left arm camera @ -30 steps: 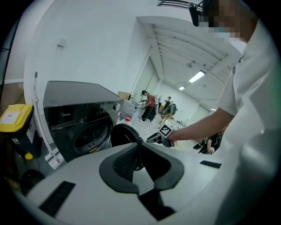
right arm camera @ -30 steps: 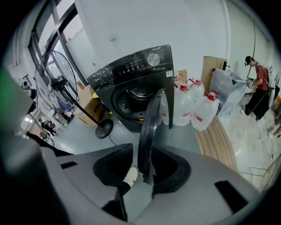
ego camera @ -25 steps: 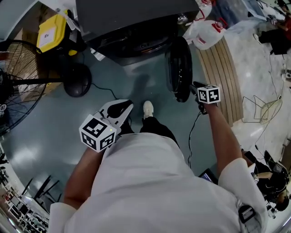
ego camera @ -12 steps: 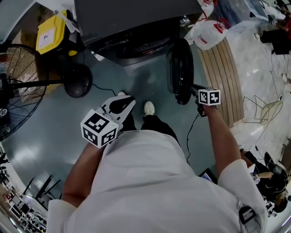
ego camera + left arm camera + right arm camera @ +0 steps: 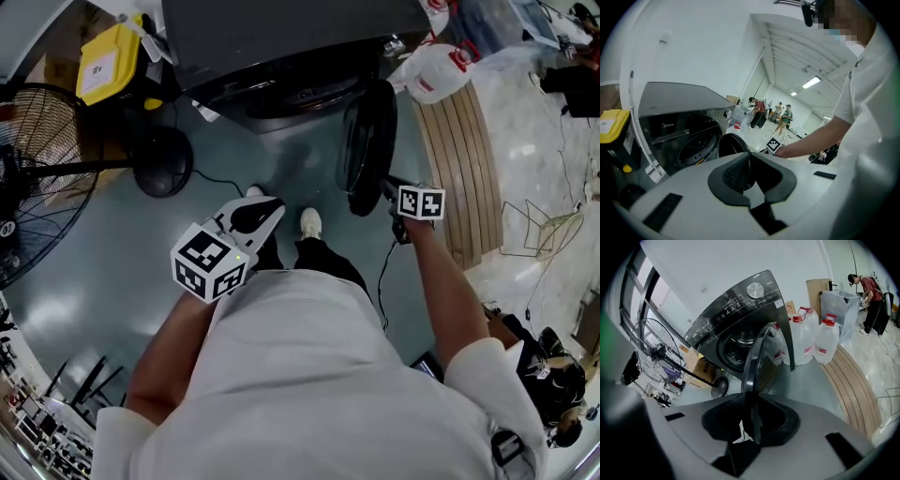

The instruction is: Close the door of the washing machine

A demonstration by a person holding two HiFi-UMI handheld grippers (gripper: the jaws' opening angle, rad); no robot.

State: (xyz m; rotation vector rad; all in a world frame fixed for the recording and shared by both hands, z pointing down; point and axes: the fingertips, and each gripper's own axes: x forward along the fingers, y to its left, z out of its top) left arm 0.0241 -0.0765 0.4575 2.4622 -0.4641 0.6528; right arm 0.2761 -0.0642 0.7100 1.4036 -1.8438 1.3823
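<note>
The dark washing machine (image 5: pixel 281 37) stands at the top of the head view, its drum opening (image 5: pixel 736 345) uncovered. Its round door (image 5: pixel 367 145) hangs swung out on the right, edge-on. My right gripper (image 5: pixel 386 192) is at the door's lower rim. In the right gripper view the door's edge (image 5: pixel 757 352) runs down between the pads, which press on it while the jaws are opening slightly. My left gripper (image 5: pixel 258 211) hovers over the floor in front of the machine, jaws together and holding nothing. The left gripper view also shows the door (image 5: pixel 733 144) and the machine (image 5: pixel 679 126).
A standing fan (image 5: pixel 37 169) with a round base (image 5: pixel 161 161) is at the left, beside a yellow box (image 5: pixel 111 61). Water jugs (image 5: pixel 436 70) and a wooden slatted platform (image 5: pixel 464 159) lie right of the machine. The person's shoe (image 5: pixel 309 223) is on the floor.
The right gripper closed onto the door's edge and shifted left, and the door has swung a little toward the machine. The left gripper drifted slightly forward.
</note>
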